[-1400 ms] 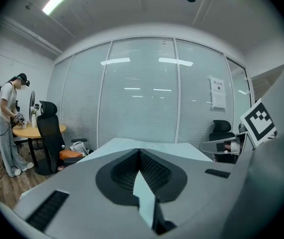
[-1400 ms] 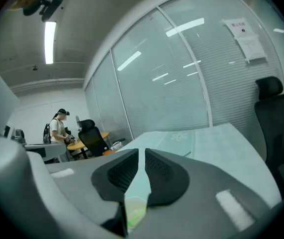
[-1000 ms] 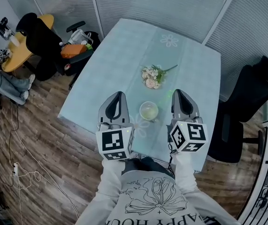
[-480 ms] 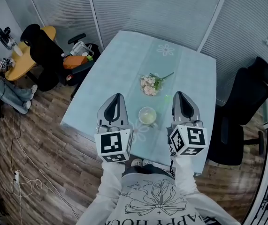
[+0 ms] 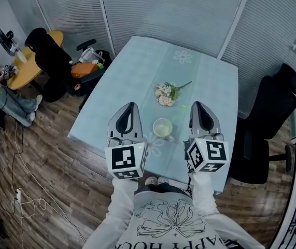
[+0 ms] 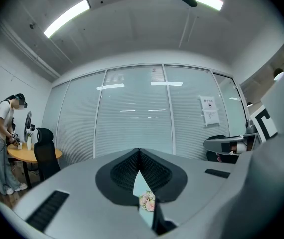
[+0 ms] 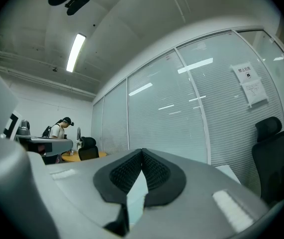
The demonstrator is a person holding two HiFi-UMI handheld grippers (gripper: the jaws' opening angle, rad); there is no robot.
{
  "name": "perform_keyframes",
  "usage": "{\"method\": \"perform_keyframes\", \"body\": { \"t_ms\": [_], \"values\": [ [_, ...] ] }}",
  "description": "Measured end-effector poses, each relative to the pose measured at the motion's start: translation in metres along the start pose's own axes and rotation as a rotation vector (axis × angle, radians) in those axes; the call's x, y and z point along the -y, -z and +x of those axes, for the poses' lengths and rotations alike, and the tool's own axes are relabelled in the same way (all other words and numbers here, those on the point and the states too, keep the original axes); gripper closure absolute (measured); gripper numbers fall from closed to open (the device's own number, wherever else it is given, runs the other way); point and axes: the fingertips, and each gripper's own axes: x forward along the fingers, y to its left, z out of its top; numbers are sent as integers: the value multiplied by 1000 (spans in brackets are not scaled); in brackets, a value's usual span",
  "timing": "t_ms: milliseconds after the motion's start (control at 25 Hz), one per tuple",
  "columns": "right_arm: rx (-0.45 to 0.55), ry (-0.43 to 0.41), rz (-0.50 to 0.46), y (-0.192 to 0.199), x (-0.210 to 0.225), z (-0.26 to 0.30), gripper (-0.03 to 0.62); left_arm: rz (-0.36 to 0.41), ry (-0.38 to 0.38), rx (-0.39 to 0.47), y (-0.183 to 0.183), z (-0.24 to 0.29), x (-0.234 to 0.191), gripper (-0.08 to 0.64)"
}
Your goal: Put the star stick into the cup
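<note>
Pale blue cloth covers the worktop [image 5: 137,77], on which a light-coloured cup [image 5: 163,127] stands upright near the person's edge. The left hand-held gripper [image 5: 129,107] is held just to the left of the cup and the right hand-held gripper [image 5: 197,104] just to its right, so the cup sits between the two, touching neither. In the left gripper view the left hand-held gripper [image 6: 139,151] has its jaws brought together at the tips with nothing held between them. In the right gripper view the right hand-held gripper [image 7: 142,151] is likewise closed and empty. Beyond the cup lies a small posy of flowers [image 5: 166,93], also glimpsed through the slit below the left jaws [image 6: 147,201]. A small pale-green item [image 5: 184,109] lies on the cloth beyond the cup and to its right, near the tip of the right hand-held gripper but apart from it. It is too small to confirm as the star stick. A black office chair [image 5: 275,108] stands on the floor well to the right of the cup, off the worktop.
</note>
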Motion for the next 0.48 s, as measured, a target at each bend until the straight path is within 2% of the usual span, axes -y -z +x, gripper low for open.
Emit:
{"method": "perform_keyframes", "body": {
  "t_ms": [480],
  "values": [
    [-6, 5, 6, 2, -2, -3, 581, -6, -6, -5, 3, -4, -2, 557]
  ]
}}
